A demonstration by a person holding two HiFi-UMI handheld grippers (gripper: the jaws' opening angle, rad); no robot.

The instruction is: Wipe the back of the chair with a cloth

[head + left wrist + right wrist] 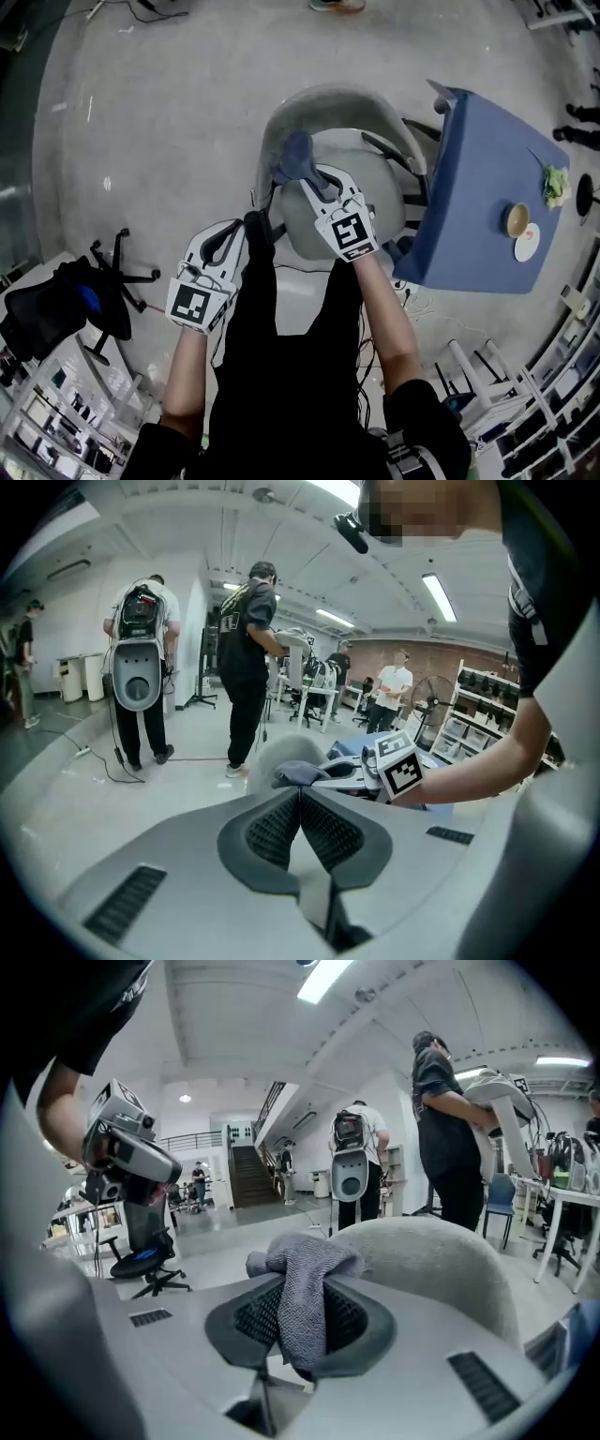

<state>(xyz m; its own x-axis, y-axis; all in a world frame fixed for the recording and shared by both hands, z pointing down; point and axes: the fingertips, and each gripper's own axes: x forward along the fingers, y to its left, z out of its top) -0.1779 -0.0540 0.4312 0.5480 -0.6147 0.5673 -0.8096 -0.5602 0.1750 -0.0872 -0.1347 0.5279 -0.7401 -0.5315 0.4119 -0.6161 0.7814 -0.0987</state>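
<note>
Cloth (296, 155), grey and bunched, is clamped in the right gripper (309, 183), whose jaws grip it with a fold hanging down between the ribbed pads and a wad bulging out past the tips. In the head view it sits at about 10 o'clock on the pale grey chair (328, 108), against the inner left side of the curved backrest. The right gripper view puts the cloth just beside the backrest's top rim, though whether it touches the upholstery cannot be told. The left gripper (239, 234) has its jaws pressed together with nothing between them. It is held off the chair at about 7 o'clock from the seat, and its own view looks across at the cloth and the other gripper. A blue table (487, 187) stands at 3 o'clock from the chair, just beside it, carrying a small bowl (517, 220). A black office chair (75, 300) lies at 8 o'clock, well apart on the concrete floor (169, 112).
</note>
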